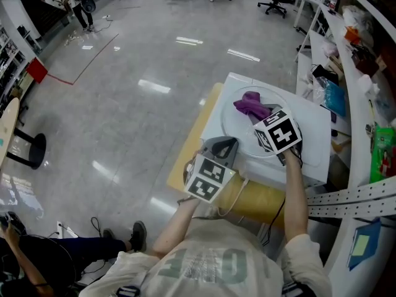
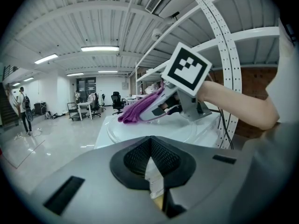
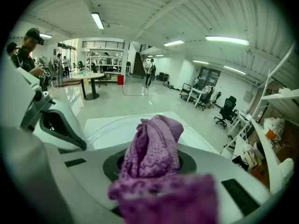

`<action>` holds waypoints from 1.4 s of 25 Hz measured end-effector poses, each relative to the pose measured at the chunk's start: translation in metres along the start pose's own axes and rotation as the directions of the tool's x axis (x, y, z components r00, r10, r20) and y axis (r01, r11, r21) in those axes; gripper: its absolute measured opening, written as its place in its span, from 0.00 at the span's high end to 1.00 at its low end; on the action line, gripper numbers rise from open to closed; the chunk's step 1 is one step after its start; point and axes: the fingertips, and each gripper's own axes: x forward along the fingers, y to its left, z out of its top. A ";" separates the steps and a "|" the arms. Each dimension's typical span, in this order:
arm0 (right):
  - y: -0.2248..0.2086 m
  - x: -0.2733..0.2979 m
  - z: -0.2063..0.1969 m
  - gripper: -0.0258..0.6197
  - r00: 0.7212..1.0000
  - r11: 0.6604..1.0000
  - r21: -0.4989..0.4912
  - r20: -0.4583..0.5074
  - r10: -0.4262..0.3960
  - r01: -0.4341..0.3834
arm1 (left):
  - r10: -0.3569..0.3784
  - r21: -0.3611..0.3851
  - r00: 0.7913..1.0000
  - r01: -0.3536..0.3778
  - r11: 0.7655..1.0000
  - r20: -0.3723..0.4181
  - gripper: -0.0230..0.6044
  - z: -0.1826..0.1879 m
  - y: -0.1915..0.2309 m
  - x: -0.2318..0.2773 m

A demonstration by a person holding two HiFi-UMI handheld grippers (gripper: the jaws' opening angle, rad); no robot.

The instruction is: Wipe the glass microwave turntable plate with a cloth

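Note:
The round glass turntable plate point(image 1: 238, 125) lies flat on a white surface point(image 1: 312, 135). My right gripper point(image 1: 263, 113) is over the plate, shut on a bunched purple cloth point(image 1: 250, 104); the cloth point(image 3: 154, 146) fills its jaws point(image 3: 154, 171) and hangs over the plate point(image 3: 110, 127). My left gripper point(image 1: 226, 142) sits at the plate's near-left rim, shut with nothing held point(image 2: 151, 146); only a thin slit shows between its pads. From the left gripper view, the right gripper point(image 2: 168, 101) presses the cloth point(image 2: 135, 110) toward the plate point(image 2: 140, 130). The left gripper point(image 3: 60, 125) shows at left in the right gripper view.
The white surface rests on a yellow-wood tabletop point(image 1: 185, 159). Cluttered white shelves point(image 1: 365, 73) and a perforated rail point(image 1: 352, 200) stand at the right. A seated person point(image 1: 37, 258) is at lower left, another person point(image 1: 77, 2) far back. Grey floor lies to the left.

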 end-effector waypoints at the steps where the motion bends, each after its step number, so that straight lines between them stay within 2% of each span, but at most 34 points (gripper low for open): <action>1: 0.007 -0.004 -0.002 0.87 1.000 1.000 -0.008 0.000 0.010 -0.010 | -0.001 -0.002 1.000 0.001 1.000 -0.001 0.96 -0.001 0.000 0.001; 11: 0.068 -0.036 -0.016 0.87 0.997 0.994 -0.076 -0.002 0.082 -0.082 | 0.008 0.015 1.000 -0.008 1.000 0.005 0.96 0.007 0.004 -0.003; 28: 0.093 -0.049 -0.022 0.87 0.992 0.990 -0.073 0.005 0.125 -0.124 | 0.025 -0.004 1.000 -0.025 1.000 -0.002 0.96 0.004 0.003 -0.003; 30: 0.082 -0.049 -0.017 0.87 0.995 0.993 -0.067 0.027 0.100 -0.098 | 0.025 0.002 1.000 -0.025 1.000 0.006 0.96 0.006 0.004 -0.001; 35: 0.029 -0.055 0.005 0.87 0.995 0.999 -0.032 0.094 -0.026 0.029 | 0.024 -0.001 1.000 -0.024 1.000 0.005 0.96 0.006 0.003 0.000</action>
